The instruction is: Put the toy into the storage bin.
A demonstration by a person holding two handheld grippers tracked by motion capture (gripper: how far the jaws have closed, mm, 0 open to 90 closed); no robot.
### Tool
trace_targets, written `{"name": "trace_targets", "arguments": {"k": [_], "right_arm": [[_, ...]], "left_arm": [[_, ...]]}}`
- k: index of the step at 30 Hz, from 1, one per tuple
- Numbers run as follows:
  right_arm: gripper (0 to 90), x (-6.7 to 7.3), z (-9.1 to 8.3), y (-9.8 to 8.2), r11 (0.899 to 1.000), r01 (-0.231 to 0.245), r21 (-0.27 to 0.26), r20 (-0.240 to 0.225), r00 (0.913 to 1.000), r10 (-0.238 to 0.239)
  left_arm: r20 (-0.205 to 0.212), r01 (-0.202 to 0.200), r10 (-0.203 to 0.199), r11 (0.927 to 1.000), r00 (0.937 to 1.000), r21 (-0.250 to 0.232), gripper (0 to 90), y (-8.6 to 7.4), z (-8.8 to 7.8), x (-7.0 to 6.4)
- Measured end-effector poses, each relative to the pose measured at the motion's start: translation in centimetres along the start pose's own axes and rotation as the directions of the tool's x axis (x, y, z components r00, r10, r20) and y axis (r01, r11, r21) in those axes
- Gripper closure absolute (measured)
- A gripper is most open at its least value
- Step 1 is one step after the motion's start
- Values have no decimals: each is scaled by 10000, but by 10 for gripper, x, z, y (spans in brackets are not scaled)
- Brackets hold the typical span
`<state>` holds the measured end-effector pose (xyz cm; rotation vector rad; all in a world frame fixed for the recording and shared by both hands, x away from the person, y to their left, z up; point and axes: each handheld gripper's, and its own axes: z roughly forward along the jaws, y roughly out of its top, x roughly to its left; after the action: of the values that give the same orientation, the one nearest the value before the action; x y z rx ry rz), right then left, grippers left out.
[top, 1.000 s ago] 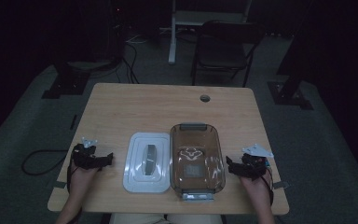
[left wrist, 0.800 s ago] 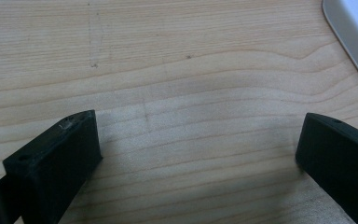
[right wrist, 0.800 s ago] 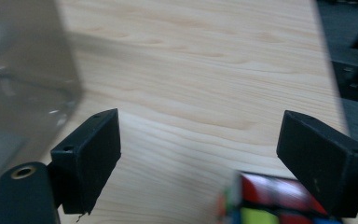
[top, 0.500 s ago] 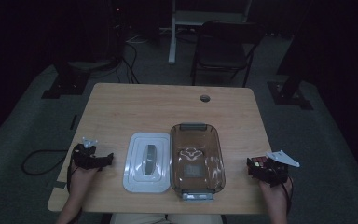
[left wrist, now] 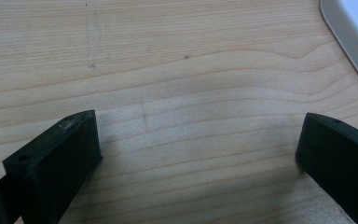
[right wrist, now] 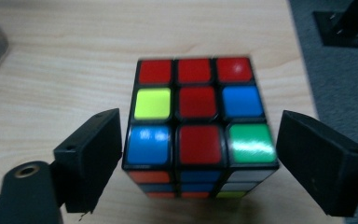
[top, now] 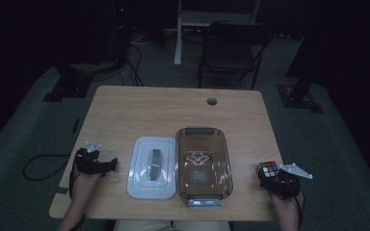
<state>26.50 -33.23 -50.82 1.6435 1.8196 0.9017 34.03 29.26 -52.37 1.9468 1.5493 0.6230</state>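
On the far side of the white lid from the cube, my left hand-held gripper (top: 107, 165) sat low over bare tabletop (top: 173, 106), jaws spread wide with nothing between them. In the left gripper view there was plain wood grain between the jaws and a corner of the white lid (left wrist: 354, 32) at the upper right edge. That lid (top: 152, 166) lay flat on the tabletop just left of the brown tub (top: 203, 161), the two touching or near enough that I couldn't separate them. The tub stood open, and I saw nothing loose inside it.

Right of the tub, near the tabletop's front right corner, sat the puzzle cube (top: 268, 169), with my right hand-held gripper (top: 271, 177) right up on it. The right gripper view gave me the cube (right wrist: 200, 126) squarely between the jaws, red centre up. The left jaw was at or just off the cube's side; the right jaw stood a little clear. So open, bracketing it, not yet pinching.

I read this as the grasp step: cube lined up, closure not made. The next move called for squeezing evenly on the two flat side faces, then a lift high enough to clear the tub's rim, if the tub was the goal. The edge was close, so a skewed pinch could nudge the cube off.
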Motion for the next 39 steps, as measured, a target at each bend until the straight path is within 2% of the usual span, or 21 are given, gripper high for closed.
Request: {"name": "trace_targets", "arguments": {"k": [5, 14, 15, 22, 27, 33, 39], "right_arm": [[194, 0, 5, -5, 9997, -119, 206, -209, 9997, 123], [251, -1, 9, -8, 9985, -318, 437, -227, 9992, 328], [284, -1, 9, -8, 9984, -283, 486, -239, 9993, 295], [336, 2, 10, -7, 9981, 43, 612, -14, 10000, -42], [337, 0, 8, -5, 9974, 125, 708, -214, 9997, -110], [337, 1, -3, 7, 9989, 359, 317, -632, 9974, -338], [338, 7, -15, 25, 9956, 941, -19, -1136, 9891, -937]], "left_arm": [[1, -2, 2, 10000, 10000, 0, 5, 0, 0, 0], [2, -4, 4, 10000, 10000, 0, 5, 0, 0, 0], [1, -1, 1, 10000, 10000, -2, 5, 0, 0, 0], [0, -1, 1, 10000, 10000, -1, 5, 0, 0, 0], [1, -1, 1, 10000, 10000, -1, 5, 0, 0, 0], [19, -31, 31, 10000, 10000, 5, 5, 0, 0, 0], [34, -46, 46, 10000, 10000, 4, 5, 0, 0, 0]]}}
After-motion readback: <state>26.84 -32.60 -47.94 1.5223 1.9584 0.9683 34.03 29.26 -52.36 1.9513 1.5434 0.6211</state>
